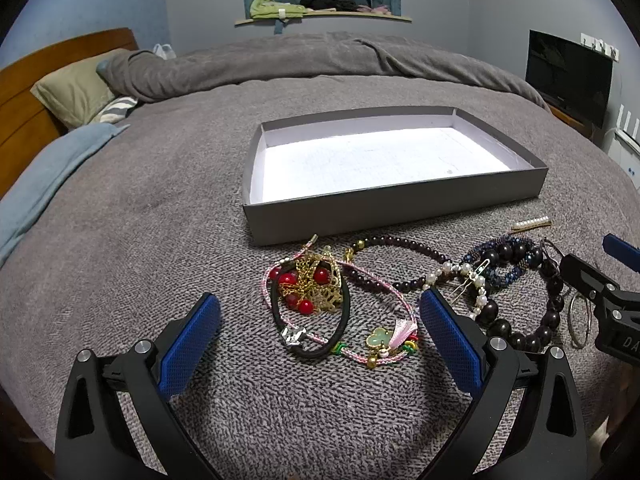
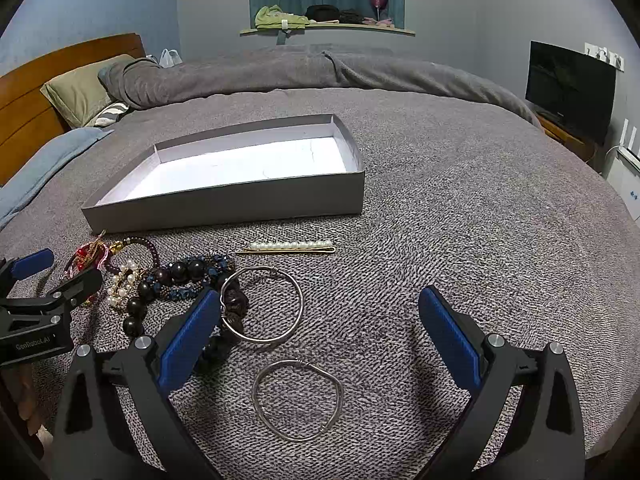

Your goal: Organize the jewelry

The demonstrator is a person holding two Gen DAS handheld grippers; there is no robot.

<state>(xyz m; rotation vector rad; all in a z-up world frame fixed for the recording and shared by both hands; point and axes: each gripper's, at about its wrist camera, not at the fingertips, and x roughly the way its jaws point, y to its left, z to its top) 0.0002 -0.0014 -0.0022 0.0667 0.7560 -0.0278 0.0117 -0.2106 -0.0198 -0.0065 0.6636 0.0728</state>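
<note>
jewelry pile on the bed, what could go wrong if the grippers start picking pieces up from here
1. The pink cord bracelet lies across the black hair tie and the gold chain with red beads, so the open left gripper may lift several at once.
2. The thin silver bangles lie flat on the knitted blanket, so the open right gripper could snag yarn or slip off.
3. The box sits on soft bedding and might shift if nudged.

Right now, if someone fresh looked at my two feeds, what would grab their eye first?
Probably the grey box with its bright white floor, lying bare on the bedspread beyond everything else. Next, the tangle of jewelry in front of it: red beads, a pink cord bracelet and dark bead strands. Two silver bangles lie apart, between the open right gripper fingers.
</note>
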